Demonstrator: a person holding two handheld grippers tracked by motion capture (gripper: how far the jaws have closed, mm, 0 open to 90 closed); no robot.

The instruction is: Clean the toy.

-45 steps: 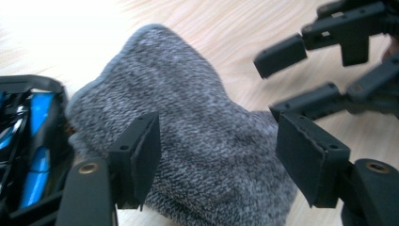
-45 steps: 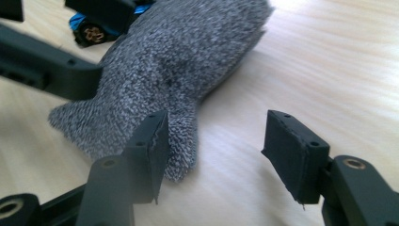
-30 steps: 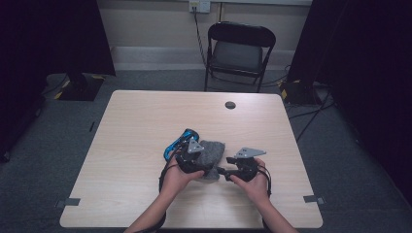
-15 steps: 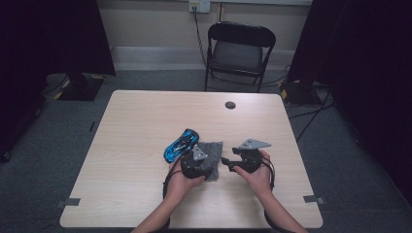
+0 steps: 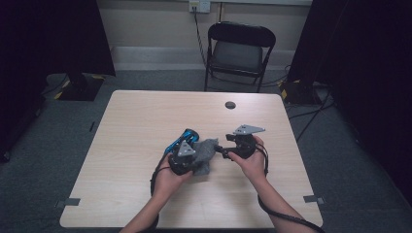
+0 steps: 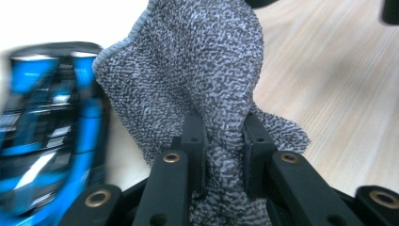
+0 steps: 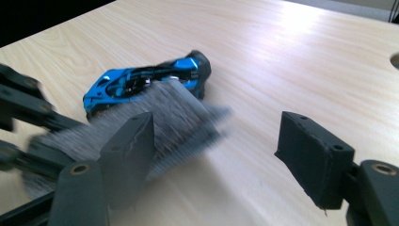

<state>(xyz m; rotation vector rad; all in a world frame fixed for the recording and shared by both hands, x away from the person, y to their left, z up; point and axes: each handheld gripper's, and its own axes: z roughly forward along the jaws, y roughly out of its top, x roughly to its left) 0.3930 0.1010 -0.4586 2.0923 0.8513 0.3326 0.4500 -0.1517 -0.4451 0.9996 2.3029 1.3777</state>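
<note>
**Grey cloth pinched beside a blue toy car**

Seen from above, a person's two hands meet near the middle of a pale wooden worktop [image 5: 136, 126], each holding a gripper. The left gripper [image 6: 225, 141] has just been closing, and its black fingers [image 6: 194, 141] now clamp a bunched fold of speckled grey knitted cloth [image 6: 202, 70], which rises between them. The right gripper [image 7: 221, 155] sits at about 3 o'clock from the cloth; its fingers [image 7: 313, 157] have just been opening and stand wide apart with nothing pressed between them, the cloth lying blurred just behind its left finger. A blue and black toy car [image 5: 180, 140] rests on the worktop at about 10 o'clock from the cloth, just beside it. A small dark round hole [image 5: 230, 105] lies toward the far edge, at 12 o'clock. A black folding chair [image 5: 238, 51] stands beyond the worktop.
</note>
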